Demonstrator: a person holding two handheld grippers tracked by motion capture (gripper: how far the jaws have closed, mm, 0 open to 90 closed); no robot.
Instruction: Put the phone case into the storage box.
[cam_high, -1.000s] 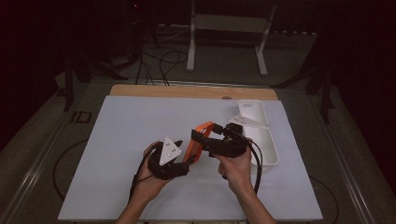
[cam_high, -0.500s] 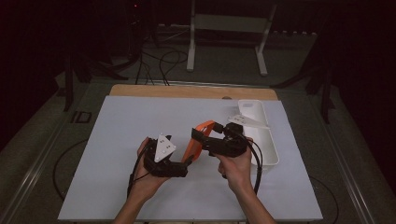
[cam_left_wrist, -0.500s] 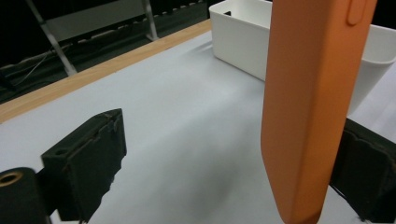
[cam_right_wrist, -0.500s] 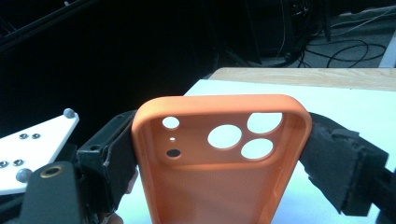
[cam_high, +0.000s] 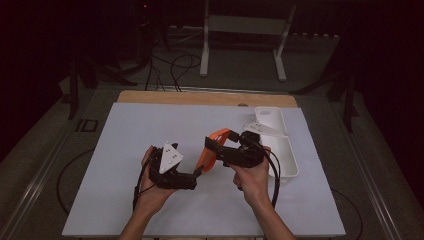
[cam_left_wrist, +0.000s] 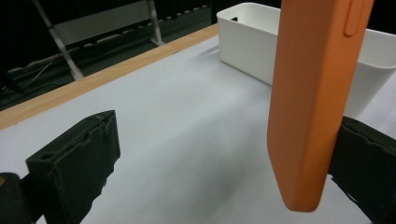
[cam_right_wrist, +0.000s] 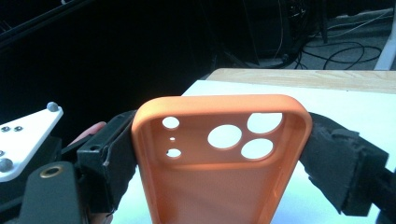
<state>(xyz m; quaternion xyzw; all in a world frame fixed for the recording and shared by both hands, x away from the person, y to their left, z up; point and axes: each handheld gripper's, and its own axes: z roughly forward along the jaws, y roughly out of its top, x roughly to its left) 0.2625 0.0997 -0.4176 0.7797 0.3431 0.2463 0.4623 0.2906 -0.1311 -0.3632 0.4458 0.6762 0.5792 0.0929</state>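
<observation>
An orange phone case (cam_high: 206, 157) is held above the white table top, with my right gripper (cam_high: 214, 144) shut on its two long edges. In the right gripper view the case (cam_right_wrist: 219, 182) stands upright with its hollow side and camera holes toward the camera, both jaws of my right gripper (cam_right_wrist: 219, 140) pressed on it. My left gripper (cam_high: 196, 173) is open under the case's lower end. In the left gripper view the case (cam_left_wrist: 313, 93) hangs against the right jaw, and the left jaw of my left gripper (cam_left_wrist: 224, 149) stands well apart.
A long white bin (cam_high: 285, 155) lies at the right of the table, just behind my right hand; its wall (cam_left_wrist: 252, 37) is close behind the case. A wooden strip (cam_high: 200, 97) edges the far side. Cables and a metal stand sit on the floor beyond.
My left gripper has shifted slightly left and turned a little under the case. The right gripper and the case have stayed almost where they were.
</observation>
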